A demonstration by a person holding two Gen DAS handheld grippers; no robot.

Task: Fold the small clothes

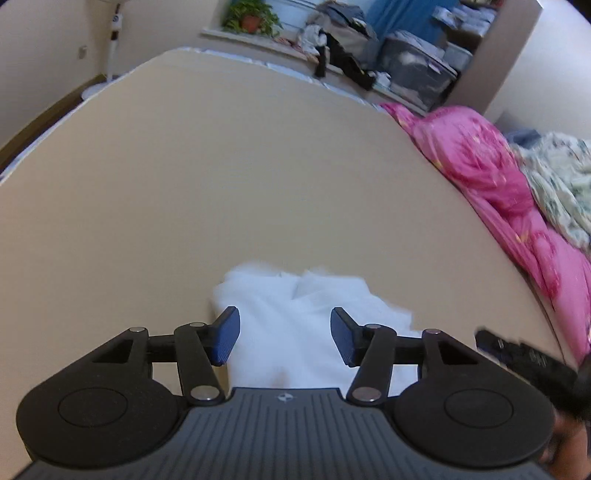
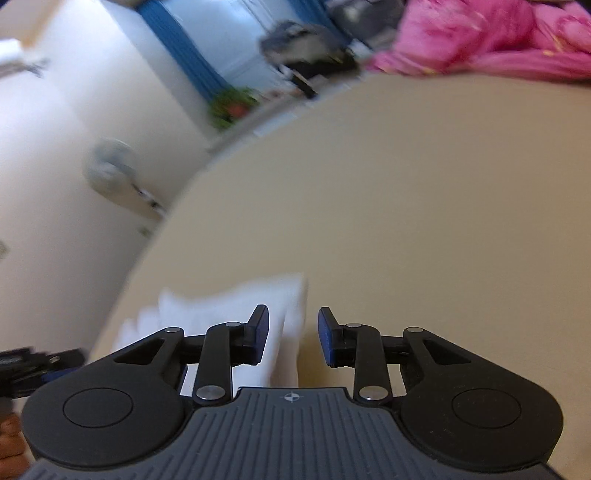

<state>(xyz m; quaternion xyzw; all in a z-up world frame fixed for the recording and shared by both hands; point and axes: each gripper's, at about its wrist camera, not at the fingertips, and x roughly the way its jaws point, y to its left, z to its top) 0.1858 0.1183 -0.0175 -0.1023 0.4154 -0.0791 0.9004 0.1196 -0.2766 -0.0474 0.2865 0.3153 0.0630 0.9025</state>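
We hold two tools over a beige bed (image 1: 258, 166). The left hand-held gripper (image 1: 284, 338) stands with its jaws moderately apart, the blue pads (image 1: 226, 338) clear of any material. Nothing is clamped between them. Seen through the gap and beyond the tips, a white garment (image 1: 295, 332) lies on the bed below, folded into a compact shape with a soft rumpled far edge. We see no contact between the pads and the cloth; the tool hovers above it.

The right hand-held gripper (image 2: 293, 336) has its jaws narrower than the left, yet still parted, with open space between the pads (image 2: 327, 341). It holds nothing. In the right wrist view the white garment (image 2: 236, 302) lies ahead and to the left of this tool, its right edge reaching into the gap between the jaws from below; the right-side pad stands over bare bed (image 2: 406, 221). This view is blurred, so we cannot tell fine folds in the cloth.

To the right of the left tool, part of the other black tool shows at the frame edge. Farther ahead and to the right, a pink quilt (image 1: 480, 166) is heaped at the bed's edge, with a floral cloth (image 1: 557, 177) beside it. Straight beyond the bed, a sill carries a potted plant (image 1: 251, 18) and piled clothing (image 1: 340, 33).
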